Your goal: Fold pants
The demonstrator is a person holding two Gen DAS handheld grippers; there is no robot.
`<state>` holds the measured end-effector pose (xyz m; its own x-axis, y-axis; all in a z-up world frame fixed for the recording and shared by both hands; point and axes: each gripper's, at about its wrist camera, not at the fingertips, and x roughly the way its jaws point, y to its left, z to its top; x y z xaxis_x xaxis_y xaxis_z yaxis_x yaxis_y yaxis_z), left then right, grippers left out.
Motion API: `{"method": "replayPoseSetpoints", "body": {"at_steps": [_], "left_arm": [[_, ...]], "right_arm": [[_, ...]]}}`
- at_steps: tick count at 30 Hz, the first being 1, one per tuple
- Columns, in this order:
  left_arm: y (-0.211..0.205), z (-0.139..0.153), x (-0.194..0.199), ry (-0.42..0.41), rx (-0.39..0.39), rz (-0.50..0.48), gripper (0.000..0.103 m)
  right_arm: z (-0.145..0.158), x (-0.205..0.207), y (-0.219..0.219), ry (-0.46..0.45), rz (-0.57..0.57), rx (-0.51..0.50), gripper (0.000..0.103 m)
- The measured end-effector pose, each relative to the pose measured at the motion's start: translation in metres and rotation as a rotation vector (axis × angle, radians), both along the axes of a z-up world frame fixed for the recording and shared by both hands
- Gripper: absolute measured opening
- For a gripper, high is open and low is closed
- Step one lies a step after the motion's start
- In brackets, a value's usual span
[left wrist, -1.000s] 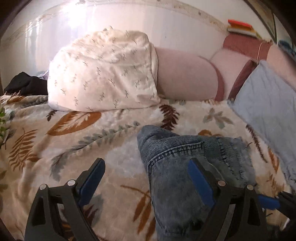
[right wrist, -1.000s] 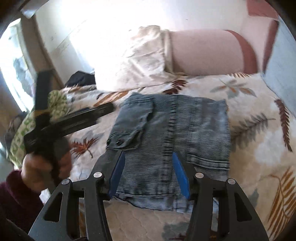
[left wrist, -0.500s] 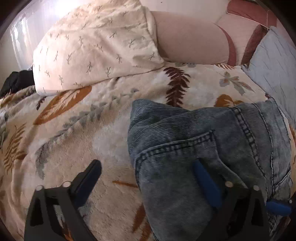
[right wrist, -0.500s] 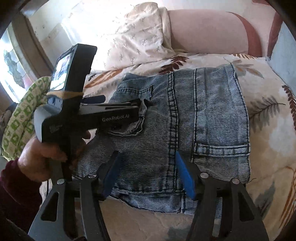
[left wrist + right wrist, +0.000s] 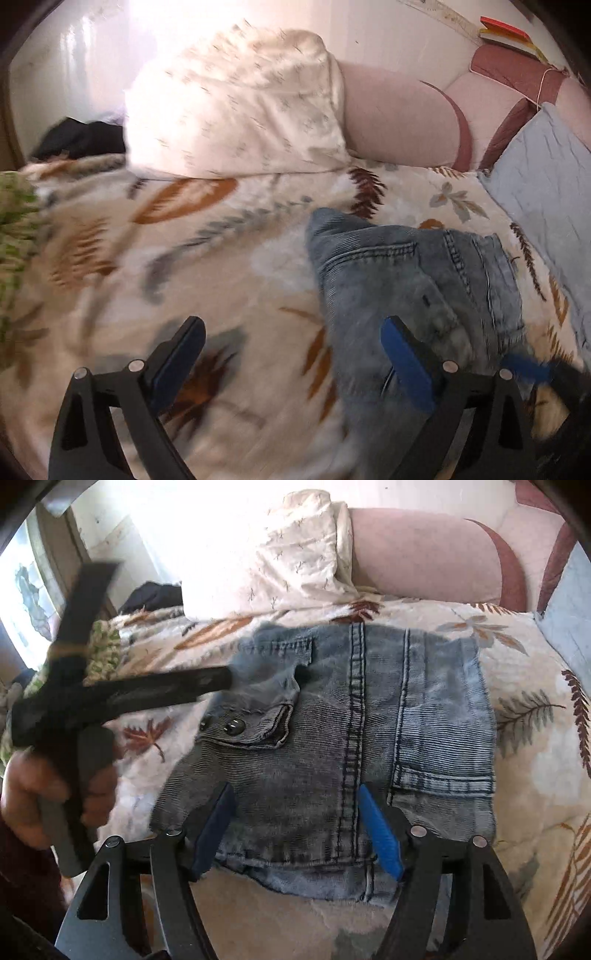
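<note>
The faded blue denim pants (image 5: 351,731) lie folded into a compact rectangle on the leaf-print bedspread (image 5: 535,775); they also show in the left wrist view (image 5: 413,280). My right gripper (image 5: 295,805) is open and empty, its fingers over the near edge of the fold. My left gripper (image 5: 291,328) is open and empty, hovering at the pants' left edge, its right finger over the denim. The left tool also appears blurred in the right wrist view (image 5: 122,698).
A white patterned pillow (image 5: 240,107) and a pink bolster (image 5: 399,118) lie along the wall. A grey-blue quilt (image 5: 546,192) is at the right. Dark clothing (image 5: 77,140) and a green patterned cloth (image 5: 14,229) lie at the left.
My left gripper has pulled back and left, away from the pants' top. The folded pants stay in place. The right gripper has barely moved.
</note>
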<state>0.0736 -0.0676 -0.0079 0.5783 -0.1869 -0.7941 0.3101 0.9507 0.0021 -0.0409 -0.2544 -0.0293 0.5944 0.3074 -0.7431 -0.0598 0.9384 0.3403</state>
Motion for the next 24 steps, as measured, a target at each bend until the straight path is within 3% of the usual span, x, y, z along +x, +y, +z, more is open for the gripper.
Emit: {"method": "replayPoseSetpoints", "body": {"at_steps": [6, 9, 13, 20, 24], "left_arm": [[0.015, 0.001, -0.038, 0.0, 0.034, 0.023, 0.097], [0.003, -0.01, -0.053, 0.015, 0.104, -0.024, 0.097], [-0.018, -0.024, -0.067, -0.036, 0.266, -0.082, 0.097], [-0.007, -0.038, -0.06, 0.043, 0.239, -0.077, 0.099], [-0.011, -0.045, -0.062, 0.029, 0.27, -0.089, 0.099]], "right_arm": [[0.032, -0.021, -0.024, -0.085, -0.097, 0.065, 0.072], [0.032, -0.026, -0.025, -0.065, -0.11, 0.097, 0.072], [0.021, -0.025, -0.008, -0.009, -0.086, 0.022, 0.072], [-0.008, -0.023, -0.007, 0.09, -0.095, -0.051, 0.072], [-0.026, -0.021, -0.012, 0.15, -0.09, -0.014, 0.077]]}}
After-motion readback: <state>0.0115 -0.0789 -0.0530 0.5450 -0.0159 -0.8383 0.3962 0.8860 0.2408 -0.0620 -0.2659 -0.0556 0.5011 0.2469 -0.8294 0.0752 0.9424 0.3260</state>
